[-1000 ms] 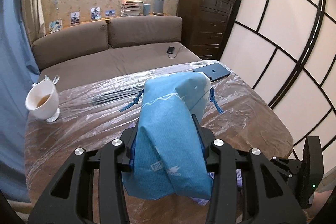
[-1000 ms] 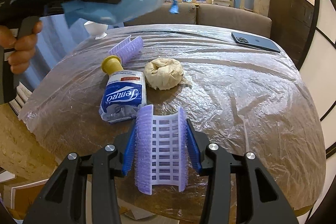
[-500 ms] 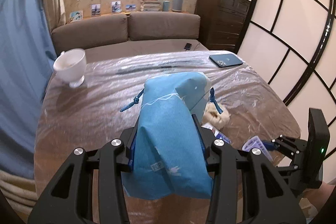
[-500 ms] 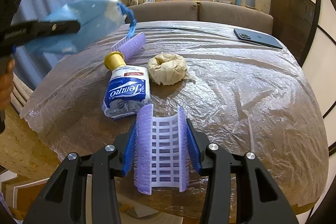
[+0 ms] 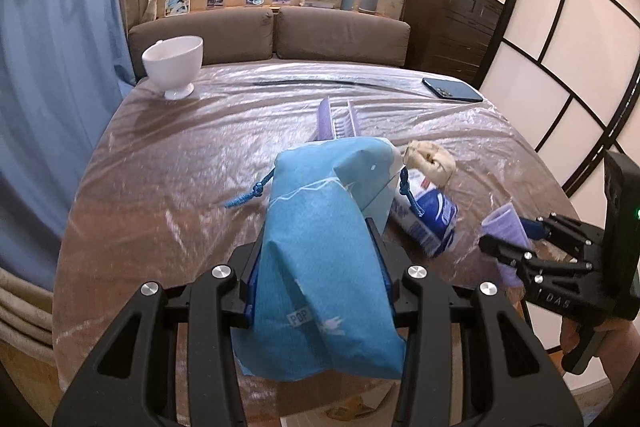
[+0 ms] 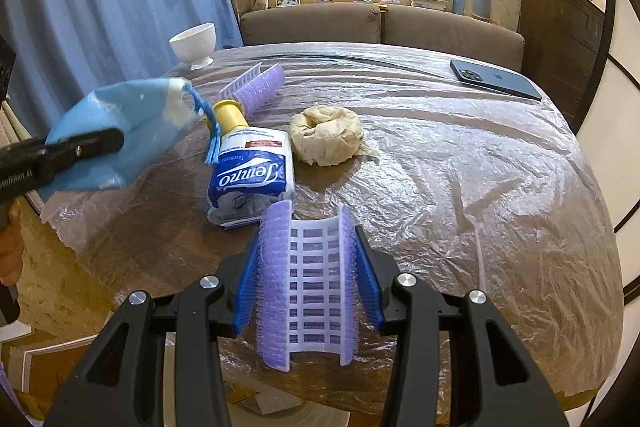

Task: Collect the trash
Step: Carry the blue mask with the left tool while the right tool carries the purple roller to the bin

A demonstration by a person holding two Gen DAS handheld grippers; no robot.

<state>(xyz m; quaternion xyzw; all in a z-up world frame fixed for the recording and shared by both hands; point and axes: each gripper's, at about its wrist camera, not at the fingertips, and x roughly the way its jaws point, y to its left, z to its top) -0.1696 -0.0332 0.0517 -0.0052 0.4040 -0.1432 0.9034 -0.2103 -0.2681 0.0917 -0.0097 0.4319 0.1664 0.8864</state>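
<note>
Trash: ribbed lilac hair roller (image 6: 308,285) clamped in right tongs (image 6: 306,283), near the Tempo tissue pack (image 6: 252,183).
Left tongs (image 5: 318,267): clamped on soft blue drawstring bag (image 5: 320,267).
Change: bag now lower, nearer the pack.
Worktop (image 6: 460,187): crinkled plastic film.

Black skeletal tool (image 6: 306,291) arms, silver screws (blue finger pads).

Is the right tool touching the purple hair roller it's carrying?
Touching. The right wrist view shows the right tool with both blue pads pressed against the purple hair roller.
</note>
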